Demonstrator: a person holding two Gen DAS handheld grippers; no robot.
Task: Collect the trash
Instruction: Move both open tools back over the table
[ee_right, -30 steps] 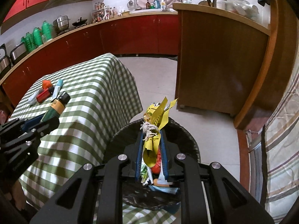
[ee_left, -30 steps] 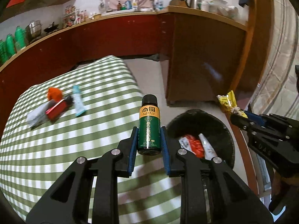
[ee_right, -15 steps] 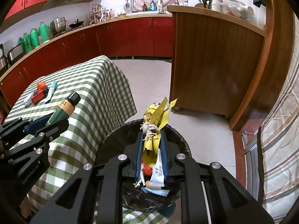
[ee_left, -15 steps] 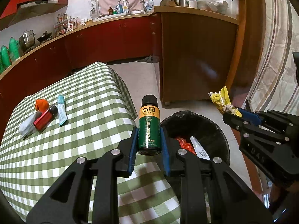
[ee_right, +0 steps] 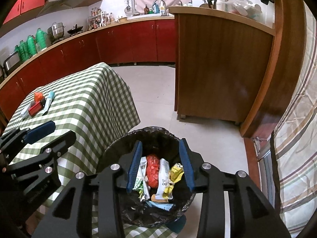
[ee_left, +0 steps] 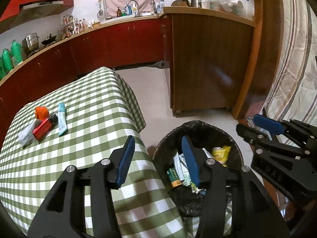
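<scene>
Both grippers hang open over the black-lined trash bin (ee_left: 200, 126) (ee_right: 156, 131) on the floor beside the table. My left gripper (ee_left: 158, 159) holds nothing; the green bottle (ee_left: 174, 176) lies in the bin below it. My right gripper (ee_right: 161, 163) is empty too, and the yellow wrapper (ee_right: 174, 173) rests in the bin among a red wrapper (ee_right: 153, 168) and white packets. On the green checked tablecloth (ee_left: 95, 107) lie an orange scrap (ee_left: 41, 112), a red and black lighter-like item (ee_left: 42, 128), a teal tube (ee_left: 61, 118) and a pale wrapper (ee_left: 25, 133).
A brown wooden counter (ee_right: 221, 69) stands behind the bin, with red kitchen cabinets (ee_right: 126, 39) along the back wall. A striped curtain or mattress (ee_right: 297, 119) fills the right side. Tiled floor (ee_right: 154, 99) lies between table and counter.
Both grippers have opened. The green bottle dropped from the left one and the yellow wrapper from the right one, and both now lie in the bin.
</scene>
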